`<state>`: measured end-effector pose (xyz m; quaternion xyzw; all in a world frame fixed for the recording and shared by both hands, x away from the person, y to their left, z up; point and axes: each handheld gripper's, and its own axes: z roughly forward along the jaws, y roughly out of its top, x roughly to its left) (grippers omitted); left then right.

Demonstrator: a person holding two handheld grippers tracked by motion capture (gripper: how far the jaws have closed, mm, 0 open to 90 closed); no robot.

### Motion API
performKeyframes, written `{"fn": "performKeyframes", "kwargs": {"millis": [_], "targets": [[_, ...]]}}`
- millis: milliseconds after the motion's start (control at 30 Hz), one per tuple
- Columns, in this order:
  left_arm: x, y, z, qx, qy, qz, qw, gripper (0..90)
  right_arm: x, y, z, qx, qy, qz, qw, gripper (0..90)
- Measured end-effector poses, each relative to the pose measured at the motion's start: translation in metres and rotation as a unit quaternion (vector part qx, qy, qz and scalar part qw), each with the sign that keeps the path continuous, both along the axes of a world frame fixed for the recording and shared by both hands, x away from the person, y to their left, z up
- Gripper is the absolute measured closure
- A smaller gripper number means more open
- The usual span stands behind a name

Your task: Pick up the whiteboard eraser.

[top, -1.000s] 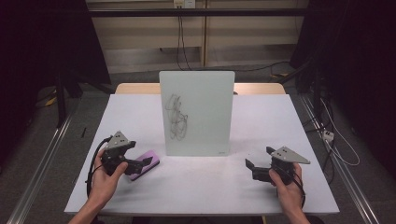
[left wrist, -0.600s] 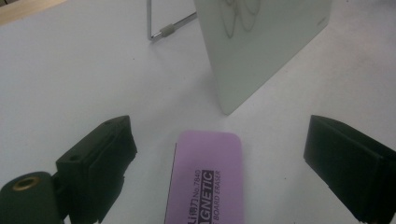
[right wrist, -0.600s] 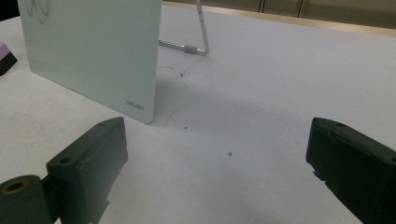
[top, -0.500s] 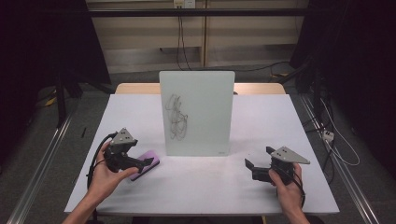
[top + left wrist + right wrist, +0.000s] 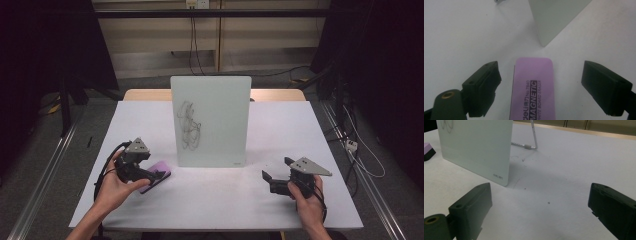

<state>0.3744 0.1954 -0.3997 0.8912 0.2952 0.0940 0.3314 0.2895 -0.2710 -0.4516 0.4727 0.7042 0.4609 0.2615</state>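
Here, the left gripper point(image 5: 541, 82) hangs spread wide over a purple eraser point(image 5: 532, 90), a jaw on each side, neither touching.

Its label reads "deli No.7840 MAGNETIC WHITE BOARD ERASER". The right gripper point(image 5: 541, 212) gapes too, holding nothing, low over the white table point(image 5: 225, 200). Between them stands a scribbled whiteboard point(image 5: 212, 120), "deli" printed at its corner.

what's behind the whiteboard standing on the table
In the right gripper view, a thin metal prop leg angles from behind the whiteboard onto the white table. Where the leg joins the board's back is covered.
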Motion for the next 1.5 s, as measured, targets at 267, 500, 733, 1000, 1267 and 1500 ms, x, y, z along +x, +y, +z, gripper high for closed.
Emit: {"fn": "performKeyframes", "kwargs": {"millis": [267,500,733,1000,1267,1500], "targets": [[0.001,0.001,-0.007,0.029,0.018,-0.001,0.9994,18.9,0.0,0.001,0.0,0.0,0.001,0.002,1.0,6.1],[0.003,0.008,-0.015,0.041,0.028,0.014,0.9987,22.7,0.001,0.002,0.0,-0.002,0.002,0.001,1.0,6.2],[0.003,0.008,-0.023,0.046,0.043,0.009,0.998,27.2,0.003,0.005,0.0,-0.004,0.004,0.005,1.0,6.7],[0.004,0.002,-0.028,0.065,0.047,0.001,0.9968,35.5,0.001,0.004,0.001,-0.005,0.002,0.006,1.0,6.7],[0.005,0.0,-0.03,0.077,0.048,-0.001,0.9959,40.0,0.002,0.005,0.0,-0.006,0.005,0.007,0.9999,6.9],[0.007,0.002,-0.031,0.073,0.047,-0.007,0.9962,40.7,0.002,0.006,0.0,-0.009,0.004,0.008,0.9999,6.9]]}}
